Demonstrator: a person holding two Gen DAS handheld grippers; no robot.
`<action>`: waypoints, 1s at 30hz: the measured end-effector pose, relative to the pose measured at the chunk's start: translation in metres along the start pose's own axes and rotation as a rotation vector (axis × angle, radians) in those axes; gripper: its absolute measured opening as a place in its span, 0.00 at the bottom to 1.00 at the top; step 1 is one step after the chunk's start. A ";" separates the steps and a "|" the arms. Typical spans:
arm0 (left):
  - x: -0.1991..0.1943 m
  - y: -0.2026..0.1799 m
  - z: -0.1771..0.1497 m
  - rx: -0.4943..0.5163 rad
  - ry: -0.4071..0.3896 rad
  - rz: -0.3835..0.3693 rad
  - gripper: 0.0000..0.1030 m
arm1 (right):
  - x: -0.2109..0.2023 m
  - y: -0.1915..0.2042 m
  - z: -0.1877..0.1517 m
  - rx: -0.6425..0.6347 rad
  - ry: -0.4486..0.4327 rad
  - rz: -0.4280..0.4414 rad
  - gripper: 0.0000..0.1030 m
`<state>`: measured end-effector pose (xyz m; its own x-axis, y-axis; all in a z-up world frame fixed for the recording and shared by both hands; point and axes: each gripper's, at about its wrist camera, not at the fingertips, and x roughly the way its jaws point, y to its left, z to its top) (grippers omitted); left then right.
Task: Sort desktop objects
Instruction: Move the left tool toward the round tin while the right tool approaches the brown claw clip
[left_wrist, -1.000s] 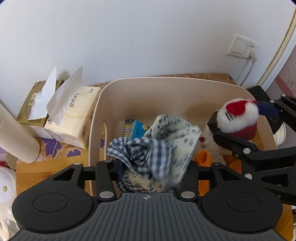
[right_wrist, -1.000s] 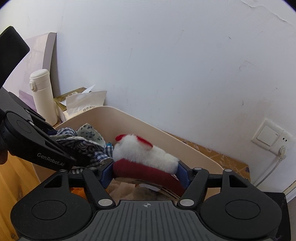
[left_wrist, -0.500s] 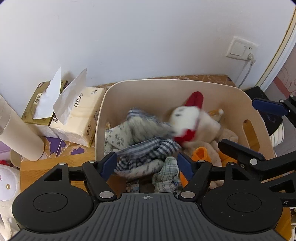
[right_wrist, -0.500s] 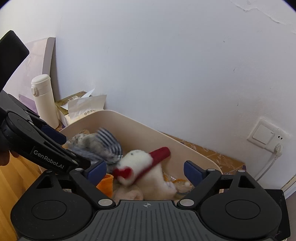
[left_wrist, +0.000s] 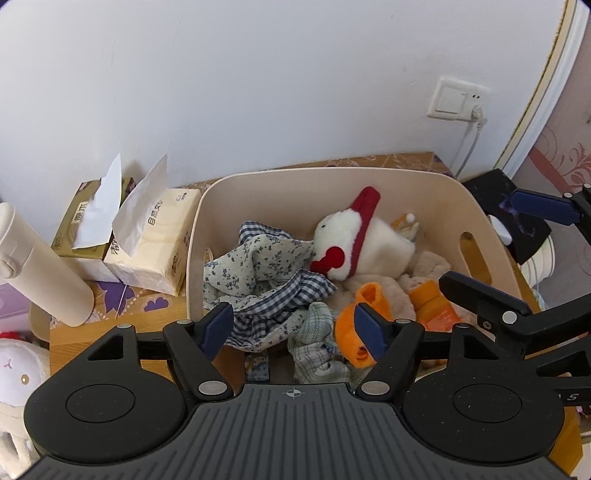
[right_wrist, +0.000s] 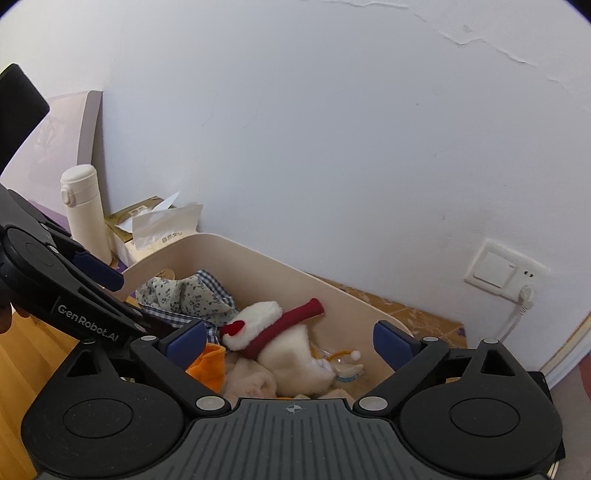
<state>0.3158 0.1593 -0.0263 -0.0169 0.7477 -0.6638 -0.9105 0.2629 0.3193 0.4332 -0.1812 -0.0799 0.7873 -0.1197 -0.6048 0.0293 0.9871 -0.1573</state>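
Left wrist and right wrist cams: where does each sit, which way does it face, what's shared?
Left wrist: on the left gripper, angled down into the beige bin; own open jaws, the right gripper at the right edge.
Right wrist: on the right gripper, jaws opening and empty, facing bin and wall; left gripper at left.
Shared: bin, plush toy, floral cloth, tissue packs, cream bottle, wall socket.
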 end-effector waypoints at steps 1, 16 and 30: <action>-0.003 -0.001 -0.001 0.002 -0.004 -0.002 0.71 | -0.003 0.000 -0.001 0.003 -0.002 -0.005 0.96; -0.045 0.001 -0.027 0.013 -0.042 -0.020 0.76 | -0.059 0.006 -0.013 0.026 -0.037 -0.061 1.00; -0.061 -0.001 -0.068 0.071 -0.007 -0.031 0.77 | -0.096 0.014 -0.045 0.058 -0.025 -0.093 1.00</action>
<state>0.2899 0.0719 -0.0321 0.0141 0.7424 -0.6698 -0.8791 0.3283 0.3455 0.3301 -0.1610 -0.0587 0.7945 -0.2090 -0.5702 0.1379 0.9765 -0.1658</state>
